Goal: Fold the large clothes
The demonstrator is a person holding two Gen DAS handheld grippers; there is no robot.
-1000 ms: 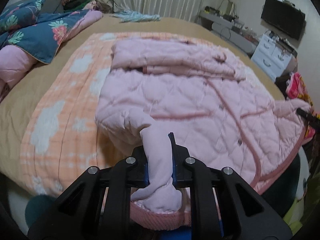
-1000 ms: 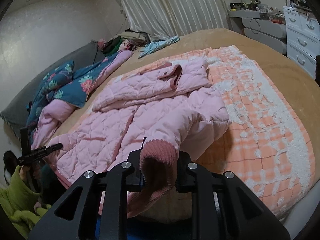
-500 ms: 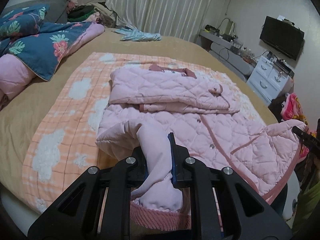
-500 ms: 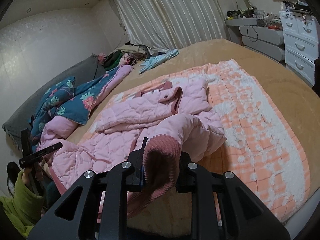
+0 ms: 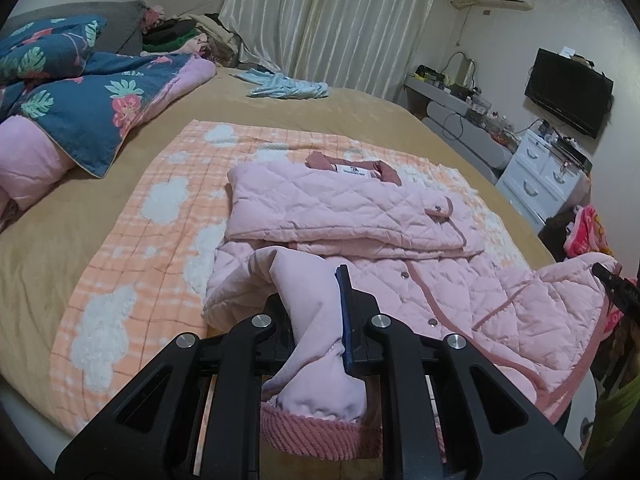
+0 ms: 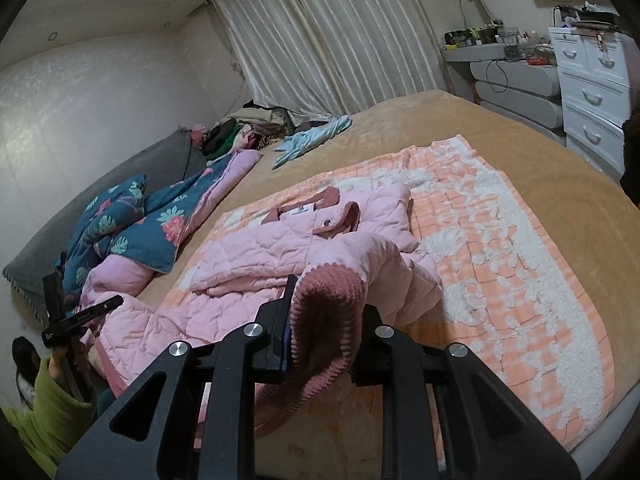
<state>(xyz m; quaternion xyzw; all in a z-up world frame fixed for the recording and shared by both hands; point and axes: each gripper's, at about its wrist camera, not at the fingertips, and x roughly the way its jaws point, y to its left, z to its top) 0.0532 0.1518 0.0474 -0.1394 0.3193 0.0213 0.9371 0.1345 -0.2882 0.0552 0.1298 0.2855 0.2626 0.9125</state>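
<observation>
Lift of the near hem was the change over the last second: in both wrist views the bed dropped lower in frame and more of the curtain and far wall came in, so you had raised both grippers while the cloth stayed pinched.

Left gripper (image 5: 316,316): jaws closed on a fold of the pale pink quilted jacket (image 5: 400,240), with the lining and the darker ribbed knit trim (image 5: 312,432) hanging below the pads.

Right gripper (image 6: 324,320): jaws closed on the ribbed dusty-pink cuff (image 6: 328,300), which bulged up between them.

Jacket location: it lay on the orange-and-white checked blanket (image 5: 160,232) spread over the tan bed (image 5: 60,248). Its far part with the collar and label was already folded flat; the near part was lifted off the blanket at your two grip points and sagged between them. The far right hem draped over the bed edge, where your right gripper showed as a dark tip in the left view.

Judgement: you held two ends of the near portion clear of the bed, which suits carrying it forward over the folded upper part. The fold itself was not yet laid. Slack between the grips looked likely to bunch unless you kept the two hands apart and level.
</observation>
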